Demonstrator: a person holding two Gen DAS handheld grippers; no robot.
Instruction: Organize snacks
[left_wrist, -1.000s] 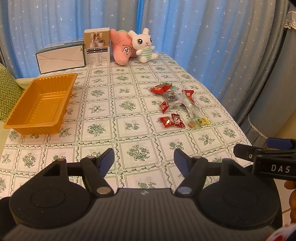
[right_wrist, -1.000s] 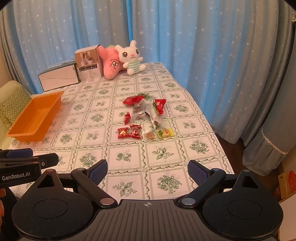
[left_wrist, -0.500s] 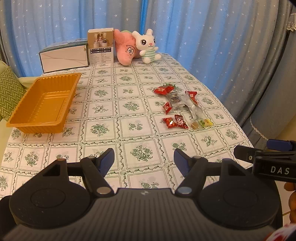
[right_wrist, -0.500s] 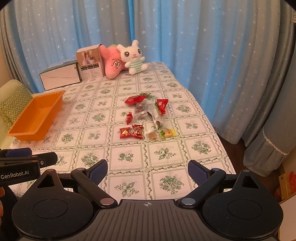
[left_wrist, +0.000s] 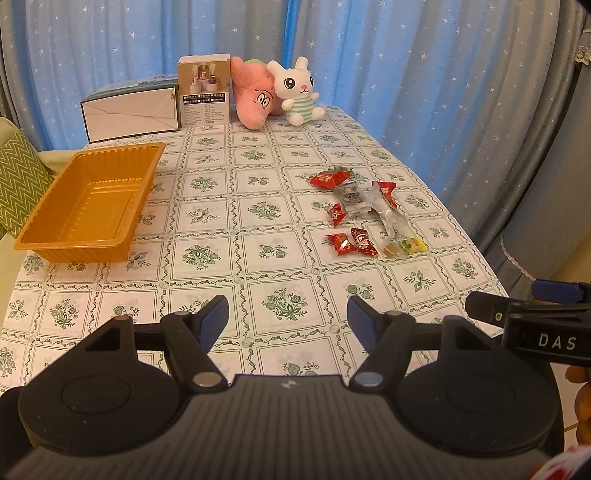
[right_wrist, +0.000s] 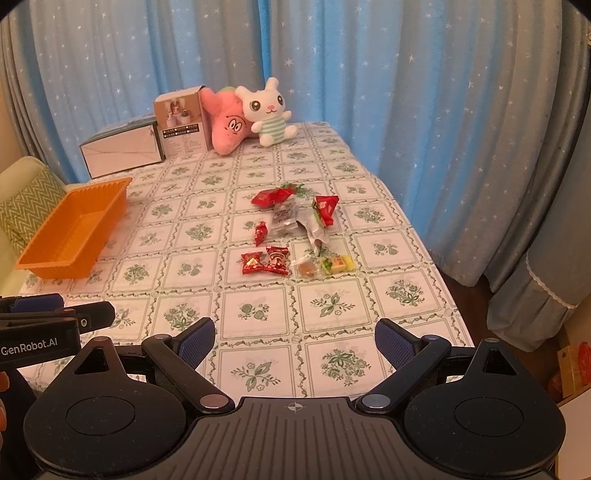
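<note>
Several wrapped snacks lie scattered on the table's right half: red packets (left_wrist: 341, 243) (right_wrist: 264, 261), a clear packet (left_wrist: 351, 197) (right_wrist: 283, 217), and a yellow-green candy (left_wrist: 413, 244) (right_wrist: 339, 263). An empty orange tray (left_wrist: 88, 201) (right_wrist: 74, 230) sits at the left. My left gripper (left_wrist: 288, 320) is open and empty above the table's near edge. My right gripper (right_wrist: 294, 341) is open and empty, also near the front edge. Each gripper shows at the other view's side.
A white box (left_wrist: 129, 110), a small brown carton (left_wrist: 203, 92), a pink plush (left_wrist: 255, 99) and a white bunny plush (left_wrist: 295, 90) stand at the table's far end. Blue star curtains hang behind and to the right. A green cushion (left_wrist: 18, 177) lies left of the tray.
Both grippers have tilted and pulled back slightly, so the table objects sit lower in view. Both stay open. Nothing on the table has moved.
</note>
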